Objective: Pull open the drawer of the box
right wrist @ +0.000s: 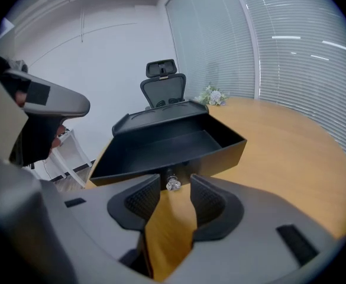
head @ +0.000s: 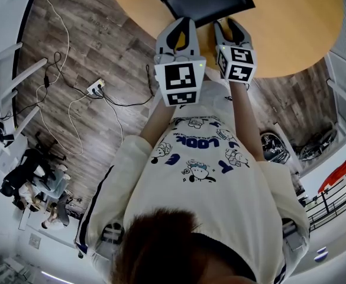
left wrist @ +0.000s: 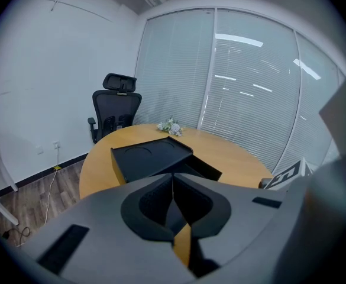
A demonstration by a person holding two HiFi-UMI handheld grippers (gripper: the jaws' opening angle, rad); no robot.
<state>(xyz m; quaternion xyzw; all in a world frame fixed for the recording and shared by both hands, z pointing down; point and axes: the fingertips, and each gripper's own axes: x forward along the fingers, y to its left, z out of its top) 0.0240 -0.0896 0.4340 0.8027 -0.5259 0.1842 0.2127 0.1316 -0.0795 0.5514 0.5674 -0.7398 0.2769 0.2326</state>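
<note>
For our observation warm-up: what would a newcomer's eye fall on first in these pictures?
A black box on the round wooden table has its drawer pulled open. The drawer's clear knob sits between the open jaws of the right tool, not gripped. The left tool hangs shut beside it.

drawer (right wrist: 167,142) blocking ahead, table (right wrist: 291,149) free beside
</note>
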